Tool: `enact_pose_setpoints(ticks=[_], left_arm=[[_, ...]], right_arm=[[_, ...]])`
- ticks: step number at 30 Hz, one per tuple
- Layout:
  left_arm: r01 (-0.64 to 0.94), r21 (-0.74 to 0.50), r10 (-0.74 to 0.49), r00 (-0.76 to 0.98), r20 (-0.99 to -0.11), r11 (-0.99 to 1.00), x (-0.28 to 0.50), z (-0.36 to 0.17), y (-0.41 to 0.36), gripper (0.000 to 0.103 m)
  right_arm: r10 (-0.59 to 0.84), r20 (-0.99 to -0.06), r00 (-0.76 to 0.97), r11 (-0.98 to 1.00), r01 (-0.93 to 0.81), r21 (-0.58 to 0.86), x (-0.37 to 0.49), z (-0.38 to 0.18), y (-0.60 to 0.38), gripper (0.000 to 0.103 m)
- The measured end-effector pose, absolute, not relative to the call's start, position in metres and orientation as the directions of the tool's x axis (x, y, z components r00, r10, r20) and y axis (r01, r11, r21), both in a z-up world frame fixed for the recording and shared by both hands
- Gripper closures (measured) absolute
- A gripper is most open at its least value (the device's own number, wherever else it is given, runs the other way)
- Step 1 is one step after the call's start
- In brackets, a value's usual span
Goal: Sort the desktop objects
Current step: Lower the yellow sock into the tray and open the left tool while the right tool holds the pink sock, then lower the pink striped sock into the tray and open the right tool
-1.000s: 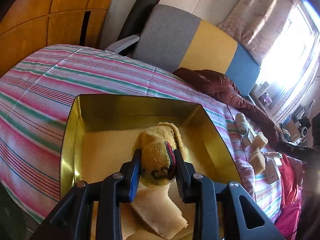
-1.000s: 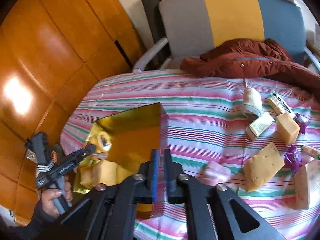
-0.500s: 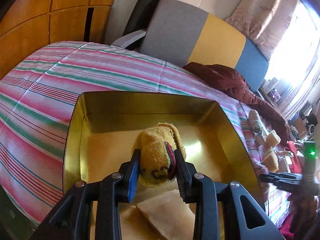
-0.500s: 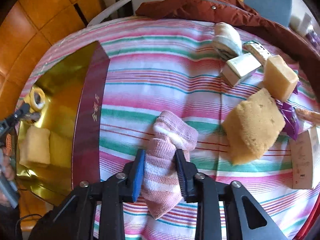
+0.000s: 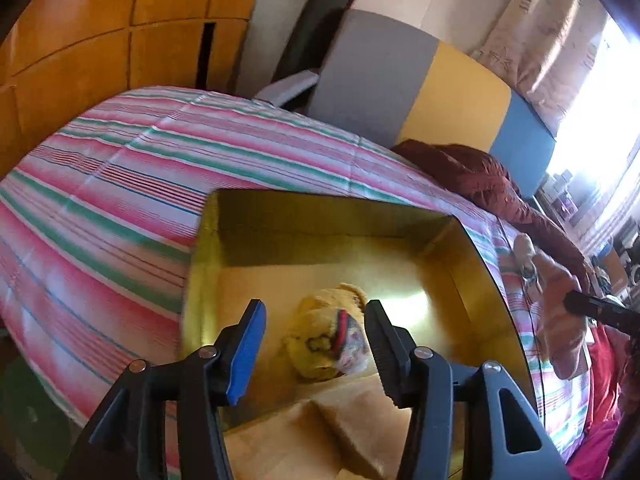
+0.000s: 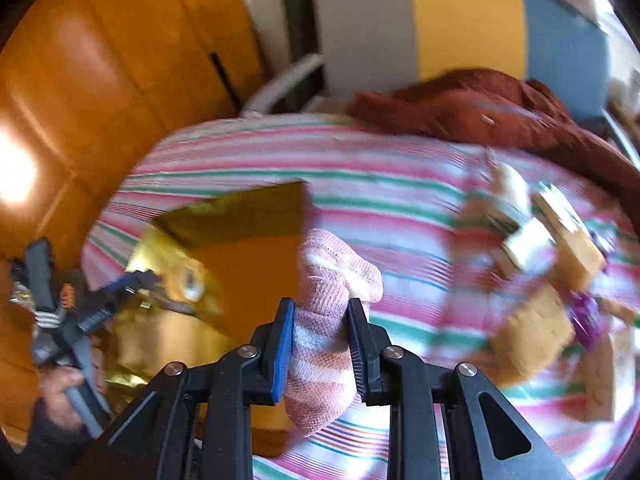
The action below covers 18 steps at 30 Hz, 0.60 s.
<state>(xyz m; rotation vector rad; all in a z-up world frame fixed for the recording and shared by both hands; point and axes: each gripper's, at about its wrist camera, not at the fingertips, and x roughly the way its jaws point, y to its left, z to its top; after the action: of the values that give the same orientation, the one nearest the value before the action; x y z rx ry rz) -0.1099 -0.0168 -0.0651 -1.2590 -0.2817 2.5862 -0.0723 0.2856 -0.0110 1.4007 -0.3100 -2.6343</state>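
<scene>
My left gripper (image 5: 316,330) is open above the gold box (image 5: 476,256); the yellow sock roll (image 5: 324,340) lies loose on the box floor between its fingers, beside yellow sponges (image 5: 320,436). My right gripper (image 6: 322,338) is shut on a pink striped sock (image 6: 328,320) and holds it in the air near the box's (image 6: 240,216) right wall. The pink sock also shows in the left wrist view (image 5: 560,312) at the right. The left gripper shows in the right wrist view (image 6: 120,284) over the box.
The striped tablecloth (image 5: 120,184) covers the table. Sponges (image 6: 532,336), small boxes (image 6: 528,244), a rolled sock and purple wrappers (image 6: 586,316) lie blurred at the right. A dark red jacket (image 6: 480,112) lies at the far edge before a chair (image 6: 440,20).
My left gripper opened and let the yellow sock roll drop into the gold box. My right gripper closed on the pink sock and lifted it off the cloth toward the box.
</scene>
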Motion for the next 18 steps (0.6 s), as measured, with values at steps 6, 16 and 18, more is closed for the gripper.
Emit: enact_pose_setpoints(ticks=[6,16,18], left_arm=[[-0.12,-0.3,0.305,-0.636,-0.708,-0.946,-0.09,-0.048,-0.033,0.05],[-0.114,-0.367,0.353,-0.628,-0.694,-0.923,-0.072,-0.037,-0.04,0.05],[-0.125,-0.364,0.358,-0.627,-0.692,-0.923,-0.069,-0.034,-0.036,0.05]], right_arm=[[-0.292,-0.763,-0.577,-0.955,0.14,0.26,-0.095,-0.003,0.23,0.013],[-0.428,-0.687,-0.588,-0.894,0.163,0.417,-0.094,-0.001,0.21,0.001],[-0.467,-0.659,-0.59,-0.869,0.169,0.465,-0.091,0.003,0.216,0.001]])
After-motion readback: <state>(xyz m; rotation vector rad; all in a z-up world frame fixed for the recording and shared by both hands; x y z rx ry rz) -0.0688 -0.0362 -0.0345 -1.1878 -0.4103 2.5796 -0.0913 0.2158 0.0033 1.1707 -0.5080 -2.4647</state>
